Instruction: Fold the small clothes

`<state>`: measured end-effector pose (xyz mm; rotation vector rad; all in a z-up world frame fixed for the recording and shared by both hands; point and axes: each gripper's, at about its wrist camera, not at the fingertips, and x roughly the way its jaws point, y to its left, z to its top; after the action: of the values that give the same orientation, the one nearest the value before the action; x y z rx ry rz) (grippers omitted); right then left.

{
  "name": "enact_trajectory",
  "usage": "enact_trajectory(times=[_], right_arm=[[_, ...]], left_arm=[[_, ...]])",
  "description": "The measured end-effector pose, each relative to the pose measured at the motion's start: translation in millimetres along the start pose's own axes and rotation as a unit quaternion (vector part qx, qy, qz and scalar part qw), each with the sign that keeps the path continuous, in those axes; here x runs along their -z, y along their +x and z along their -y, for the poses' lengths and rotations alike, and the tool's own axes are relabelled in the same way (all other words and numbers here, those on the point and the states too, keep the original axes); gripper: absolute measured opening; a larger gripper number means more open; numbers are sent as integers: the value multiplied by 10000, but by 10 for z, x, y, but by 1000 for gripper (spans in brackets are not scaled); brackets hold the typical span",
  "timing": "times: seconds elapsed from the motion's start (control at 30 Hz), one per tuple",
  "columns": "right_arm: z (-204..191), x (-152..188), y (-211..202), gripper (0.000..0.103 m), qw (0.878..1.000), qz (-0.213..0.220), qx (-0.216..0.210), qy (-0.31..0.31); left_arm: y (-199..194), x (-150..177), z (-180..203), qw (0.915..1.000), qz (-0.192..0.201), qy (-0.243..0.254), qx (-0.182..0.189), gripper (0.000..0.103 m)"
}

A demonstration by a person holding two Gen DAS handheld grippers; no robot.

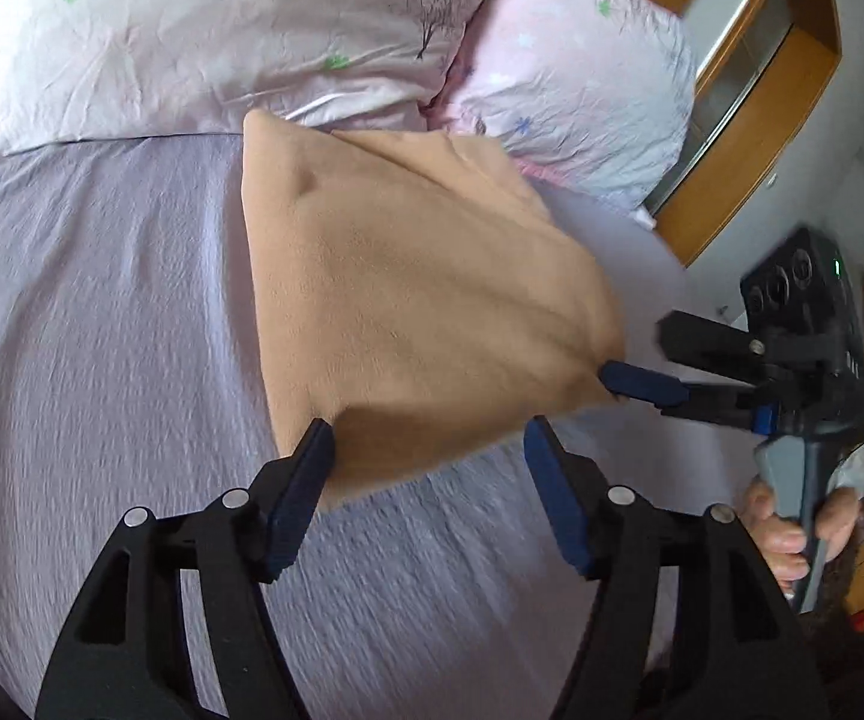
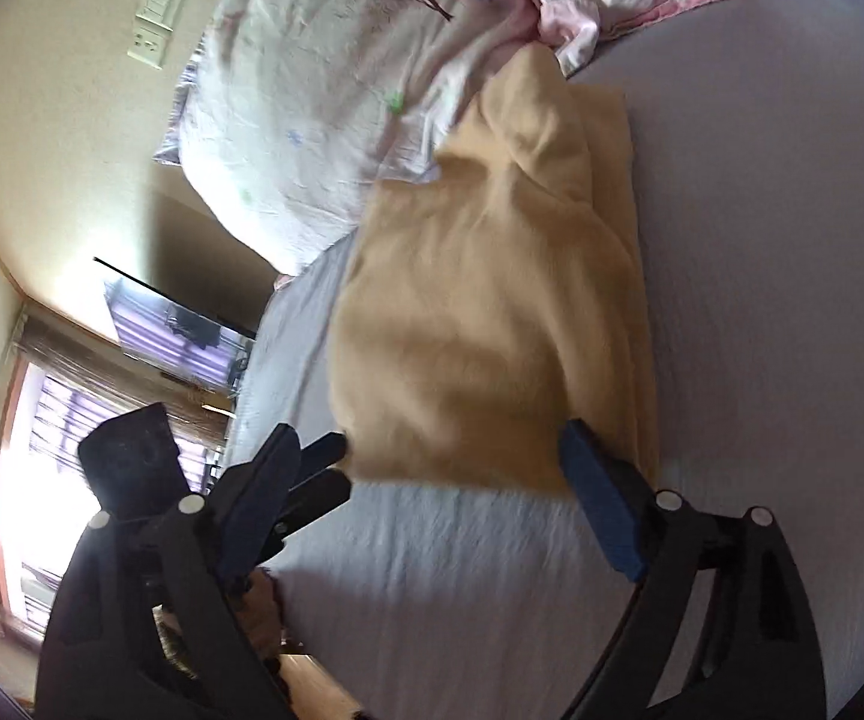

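Tan fleece garment [image 1: 426,276], soft and fuzzy, lies on a lavender-grey textured bedsheet [image 1: 102,330], far end touching the white floral-print pillows [image 1: 222,42] at the head of the bed. Partly folded; in the right wrist view a doubled layer [image 2: 492,312] sits over a flat lower layer along its right side.

Left gripper [image 1: 426,498], black frame with blue pads, jaws spread wide; near hem of the garment sits between the pads, left pad [image 1: 303,501] against the cloth edge, right pad clear of it. Not clamped on anything.

Right gripper [image 2: 456,498] in its own view also has jaws wide apart, straddling the near edge of the garment, right pad [image 2: 600,504] on or just beside the cloth. In the left wrist view the same gripper comes in from the right, blue tip [image 1: 642,384] touching the garment's near right corner; contact blurred, a pinch cannot be confirmed. A bare hand [image 1: 786,534] grips its handle.

Both views motion-blurred. Wooden-framed cabinet [image 1: 744,90] stands beyond the pillows; wall sockets [image 2: 153,21] and bright window [image 2: 42,450] left in the right wrist view.
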<state>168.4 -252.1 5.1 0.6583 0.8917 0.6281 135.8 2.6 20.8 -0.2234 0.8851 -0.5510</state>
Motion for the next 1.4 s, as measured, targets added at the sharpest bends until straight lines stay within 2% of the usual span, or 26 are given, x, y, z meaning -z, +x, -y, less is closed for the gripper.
enact_trajectory(times=[0.07,0.17,0.23,0.37,0.4,0.47,0.57,0.63,0.7,0.77,0.83,0.9,0.93,0.97,1.0,1.07,1.13,1.3,1.4], right_arm=[[-36,88,-125,88,9996,230,41,-133],[-87,67,-265,88,9959,753,322,-389],[-75,32,-465,88,9941,953,244,-457],[-47,-184,-262,88,9960,586,-668,-13],[25,-243,-213,88,9966,479,-650,171],[109,-380,-75,88,9972,488,-470,313],[238,-584,24,88,9958,501,-357,673],[157,-619,0,88,9958,569,-408,591],[48,-568,-12,90,9972,597,-336,289],[90,-489,4,90,9985,423,116,324],[241,-314,-80,90,9980,302,22,546],[235,-149,-243,90,9981,376,73,474],[201,-78,-315,92,9983,417,169,382],[158,-5,-377,97,9982,437,321,261],[90,102,-456,98,9972,448,595,37],[-30,246,-496,101,9914,444,1181,-349],[-168,429,-455,101,9734,365,2099,-843],[-231,614,-188,101,9381,259,3143,-1434],[-192,655,-61,101,9283,201,3406,-1478]], left_arm=[[-136,62,-33,9998,140,-102,54,68],[-253,46,-35,9987,492,-138,83,68],[-237,-35,21,9981,565,-150,217,70],[-43,-125,179,9994,286,68,201,73],[53,-105,198,9998,122,129,33,73],[145,-57,169,9999,-44,134,-41,73],[115,12,129,9999,-19,142,-19,73],[56,29,117,9999,24,112,22,73],[22,36,103,9999,68,114,-21,73],[32,39,72,9999,7,108,-53,73],[-37,84,28,10000,28,6,44,73],[-158,133,-21,9999,140,-78,-27,76],[-222,165,-49,9996,180,-139,-141,80],[-267,192,-59,9993,205,-180,-268,90],[-328,232,-68,9978,249,-256,-559,98],[-394,309,-37,9941,320,-278,-994,100],[-373,348,5,9898,256,-207,-1386,102],[-112,375,56,9760,-159,96,-2169,102],[0,382,70,9714,-321,230,-2342,102]])
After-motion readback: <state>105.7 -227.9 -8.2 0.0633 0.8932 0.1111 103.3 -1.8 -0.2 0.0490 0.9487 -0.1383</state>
